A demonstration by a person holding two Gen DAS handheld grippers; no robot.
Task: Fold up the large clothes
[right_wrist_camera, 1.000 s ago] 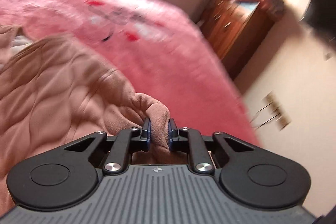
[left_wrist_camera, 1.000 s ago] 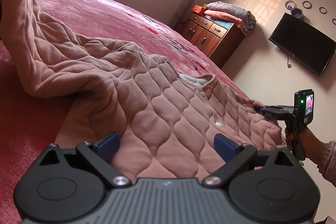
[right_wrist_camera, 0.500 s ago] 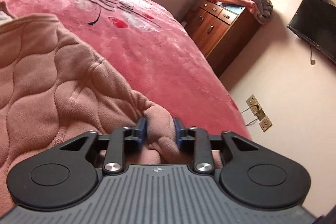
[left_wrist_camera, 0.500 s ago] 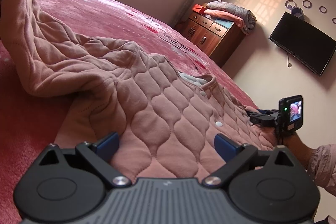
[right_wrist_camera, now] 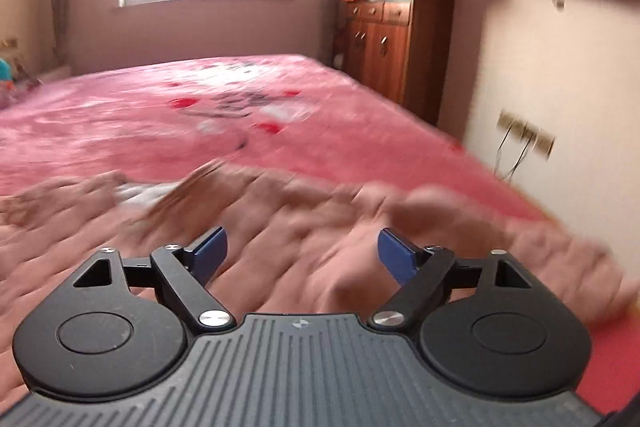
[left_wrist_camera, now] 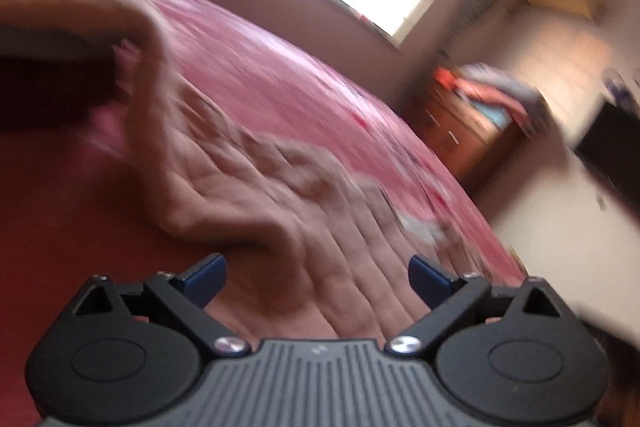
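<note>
My right gripper (right_wrist_camera: 302, 247): jaws now apart, having released the quilted pink garment (right_wrist_camera: 280, 227). My left gripper (left_wrist_camera: 318, 273): still spread wide, empty, swung leftward over garment.

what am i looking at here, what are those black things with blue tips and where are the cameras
Each picture comes from a camera mounted on a hand-held gripper, looking forward along its two fingers. A person holds one in each hand, to fold clothes. The black shapes are the left gripper and right gripper; the blue tips are their pads. Both stand open, holding nothing. Beneath them a quilted pink garment lies spread on the bed, under its red-pink blanket. Both pictures are blurred by motion.
</note>
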